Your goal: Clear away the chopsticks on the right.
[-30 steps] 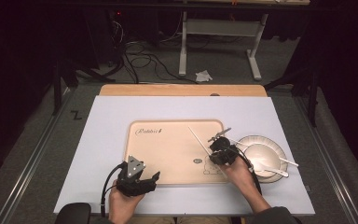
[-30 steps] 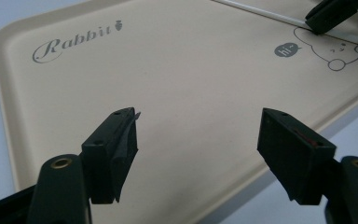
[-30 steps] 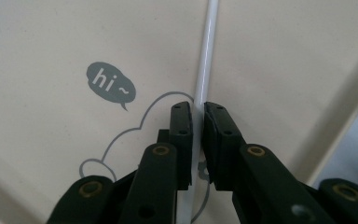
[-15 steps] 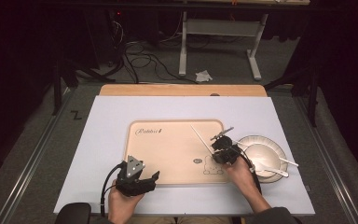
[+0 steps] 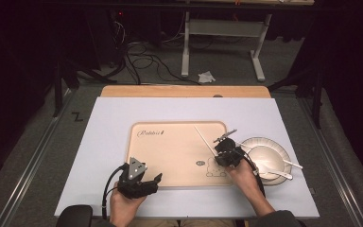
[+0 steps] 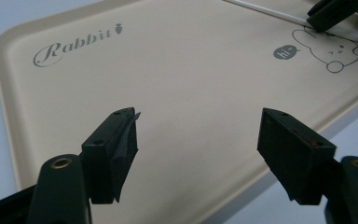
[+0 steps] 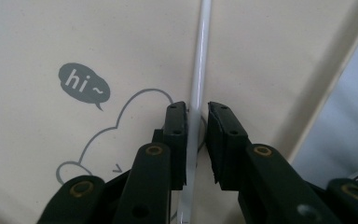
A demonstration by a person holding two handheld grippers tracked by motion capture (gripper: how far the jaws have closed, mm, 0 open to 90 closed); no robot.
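A: Right gripper? Jaws just eased apart, white chopstick lying between them on the tray, pads off it, probably being let go.
B: Left gripper wide apart, nothing in it, parked by the tray's near edge.

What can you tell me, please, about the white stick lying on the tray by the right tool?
The white stick is thin, straight, smooth and glossy, seemingly plastic. It lies flat on the beige tray, slanting across its right part beside the printed rabbit and "hi~" bubble. Its near end sits between the jaws of the right tool, which have just been opening; a small gap shows on its right side, so the grip looks released. Nothing else touches it.
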